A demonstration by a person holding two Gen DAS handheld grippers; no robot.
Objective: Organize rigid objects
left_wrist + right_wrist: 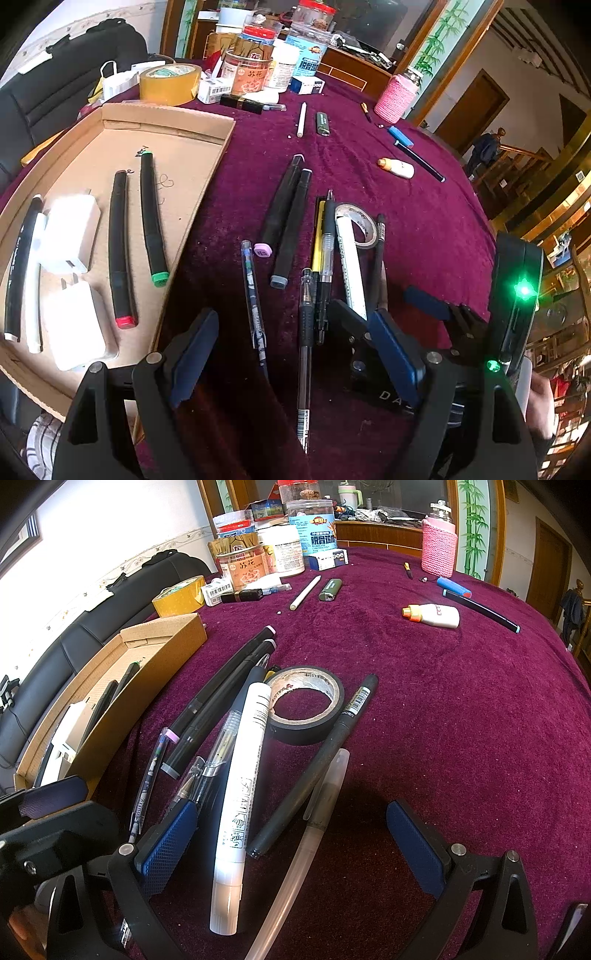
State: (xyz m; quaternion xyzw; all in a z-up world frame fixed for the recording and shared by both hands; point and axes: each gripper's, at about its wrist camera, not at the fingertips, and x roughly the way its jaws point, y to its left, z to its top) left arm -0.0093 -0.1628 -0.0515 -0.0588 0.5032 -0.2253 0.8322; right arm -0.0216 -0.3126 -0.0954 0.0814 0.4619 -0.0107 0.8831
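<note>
From the left wrist I read "DA" on the right gripper's body; my left gripper (295,354) has its fingers spread wide, empty, straddling a clear black gel pen (304,350) on the purple cloth (424,229). The cardboard tray (184,147) sits left.

From the right wrist, my right gripper (291,845) is spread and empty around a white marker (240,794) leaning on black tape (306,705); open cloth lies right.
</note>
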